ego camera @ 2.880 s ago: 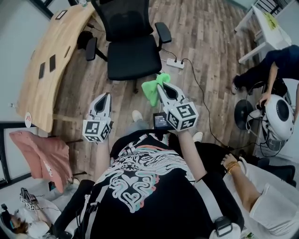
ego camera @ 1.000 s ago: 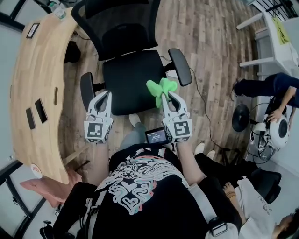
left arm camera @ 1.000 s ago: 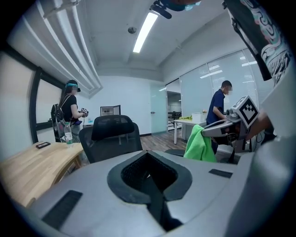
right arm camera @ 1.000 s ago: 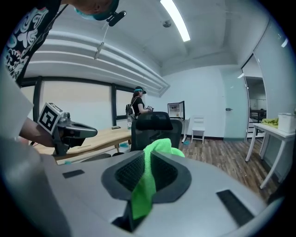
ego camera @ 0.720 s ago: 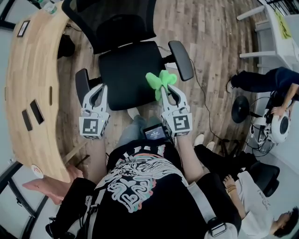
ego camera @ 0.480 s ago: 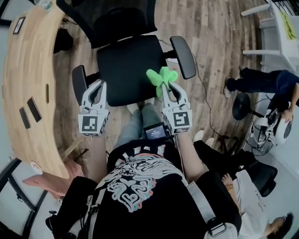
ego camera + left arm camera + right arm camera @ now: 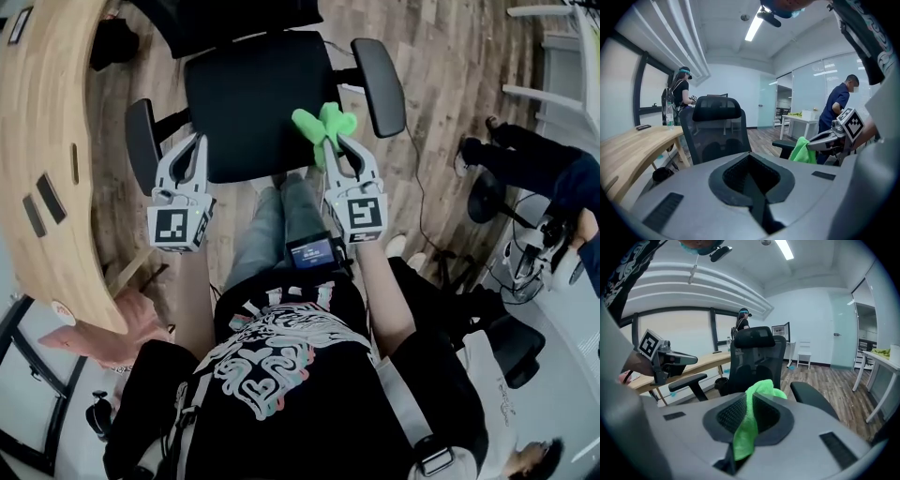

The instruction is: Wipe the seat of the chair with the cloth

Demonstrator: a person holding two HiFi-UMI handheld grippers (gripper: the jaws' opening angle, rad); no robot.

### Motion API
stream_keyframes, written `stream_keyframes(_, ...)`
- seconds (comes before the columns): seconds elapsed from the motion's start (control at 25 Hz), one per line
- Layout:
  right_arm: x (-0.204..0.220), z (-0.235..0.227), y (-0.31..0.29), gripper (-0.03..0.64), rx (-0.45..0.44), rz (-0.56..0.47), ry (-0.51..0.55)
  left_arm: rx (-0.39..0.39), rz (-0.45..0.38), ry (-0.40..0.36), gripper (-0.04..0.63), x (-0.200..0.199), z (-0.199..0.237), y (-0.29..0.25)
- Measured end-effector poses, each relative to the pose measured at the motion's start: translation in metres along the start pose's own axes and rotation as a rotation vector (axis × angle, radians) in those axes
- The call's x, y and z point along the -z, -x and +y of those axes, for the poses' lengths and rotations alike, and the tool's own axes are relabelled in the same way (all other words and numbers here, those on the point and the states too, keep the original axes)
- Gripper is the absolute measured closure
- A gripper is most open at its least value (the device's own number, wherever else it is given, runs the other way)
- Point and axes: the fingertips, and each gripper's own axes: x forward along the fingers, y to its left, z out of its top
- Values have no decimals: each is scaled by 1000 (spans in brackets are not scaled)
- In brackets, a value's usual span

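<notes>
The black office chair's seat lies just ahead of me in the head view, with an armrest on its right and another on its left. My right gripper is shut on a bright green cloth, which bunches out past its tips above the seat's front right corner. In the right gripper view the cloth hangs between the shut jaws, with the chair's backrest behind. My left gripper is shut and holds nothing, beside the left armrest. The left gripper view shows the backrest and the cloth.
A curved wooden desk runs along the left. A person sits at the right near a round white device. A cable trails over the wood floor. My legs stand at the seat's front edge.
I have stepped closer to the chair, so the seat now lies right in front of both grippers. The green cloth has stayed in the right gripper throughout.
</notes>
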Motion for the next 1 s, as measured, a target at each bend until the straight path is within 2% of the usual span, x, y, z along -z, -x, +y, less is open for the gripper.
stream_keyframes(0.24, 34, -5, -29, 577, -33, 12, 7, 2, 27, 24, 594, 35, 2, -17)
stream_keyframes(0.48, 74, -7, -62, 577, -44, 100, 4, -1, 93, 80, 594, 101, 9, -48)
stream_keyframes(0.6, 93, -11, -79, 577, -46, 89, 14, 3, 104, 103, 594, 122, 7, -62)
stream_keyframes(1.0, 165, -7, -128, 577, -91, 203, 61, 41, 164, 144, 594, 186, 3, -96)
